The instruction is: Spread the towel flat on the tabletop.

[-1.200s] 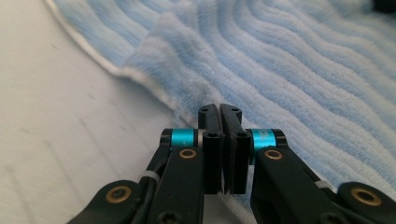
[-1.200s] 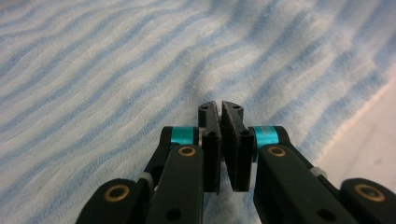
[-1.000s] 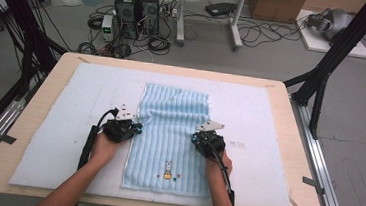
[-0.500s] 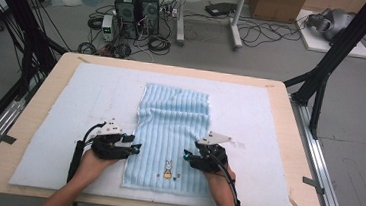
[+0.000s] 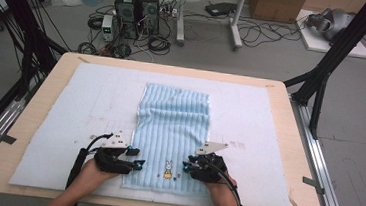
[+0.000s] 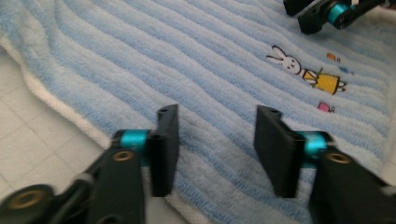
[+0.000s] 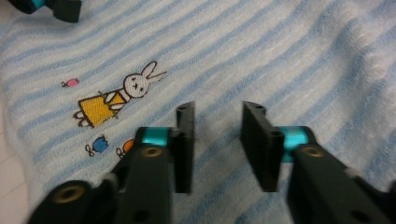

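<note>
Both tools are hovering released over the near end of the towel [image 5: 173, 132], the left tool [image 5: 134, 164] at 7 o'clock and the right tool [image 5: 186, 168] at 5 o'clock, their jaws having just been closing with nothing pinched between them. The towel is lying flat, lengthwise, mid-tabletop [image 5: 53, 76] on a white pad [image 5: 91, 100]. It is looking soft, light and limp, so pinching its 2 near corners beside the rabbit motif [image 5: 168, 169] is probably best.

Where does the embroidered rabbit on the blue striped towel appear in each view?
High view: rabbit low centre, near the towel's near edge.
Left gripper view: rabbit upper right.
Right gripper view: rabbit left of centre.
Shared landmark: its yellow dress.
</note>
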The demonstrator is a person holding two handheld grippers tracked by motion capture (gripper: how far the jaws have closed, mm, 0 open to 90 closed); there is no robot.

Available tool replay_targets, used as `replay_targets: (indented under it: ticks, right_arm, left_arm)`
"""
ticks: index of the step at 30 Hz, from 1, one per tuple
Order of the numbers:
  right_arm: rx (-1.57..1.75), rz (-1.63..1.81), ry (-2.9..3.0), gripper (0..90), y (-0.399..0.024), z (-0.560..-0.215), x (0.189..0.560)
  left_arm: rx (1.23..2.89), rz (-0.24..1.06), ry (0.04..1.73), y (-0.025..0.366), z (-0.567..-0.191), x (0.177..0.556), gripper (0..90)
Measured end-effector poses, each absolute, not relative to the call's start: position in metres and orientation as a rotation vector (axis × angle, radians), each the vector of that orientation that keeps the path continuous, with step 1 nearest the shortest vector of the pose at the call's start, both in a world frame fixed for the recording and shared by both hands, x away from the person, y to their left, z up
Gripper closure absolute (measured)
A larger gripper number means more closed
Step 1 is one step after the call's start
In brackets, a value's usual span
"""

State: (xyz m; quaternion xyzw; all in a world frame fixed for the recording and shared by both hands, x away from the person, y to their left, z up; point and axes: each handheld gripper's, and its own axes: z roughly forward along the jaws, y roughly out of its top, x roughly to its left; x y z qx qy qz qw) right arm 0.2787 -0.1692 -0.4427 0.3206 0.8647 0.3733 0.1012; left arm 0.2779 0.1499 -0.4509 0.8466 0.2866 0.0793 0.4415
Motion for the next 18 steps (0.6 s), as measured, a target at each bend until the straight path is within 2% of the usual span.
replay_targets:
  ticks: [2,3,4,18]
  right_arm:
    - [0.955,1.099,2.557,79.4,-0.17,-0.442,0.277]
    - [0.949,1.108,2.568,83.2,-0.171,-0.442,0.276]
    - [0.96,1.108,2.577,85.0,-0.172,-0.442,0.275]
    - [0.87,1.099,2.72,85.9,-0.171,-0.435,0.23]
  left_arm:
    - [2.12,0.222,0.706,0.15,-0.449,0.274,72.4]
    - [2.128,0.2,0.696,0.151,-0.448,0.272,83.2]
    - [2.137,0.192,0.689,0.152,-0.448,0.269,85.9]
    - [2.153,0.024,0.6,0.164,-0.443,0.225,87.4]
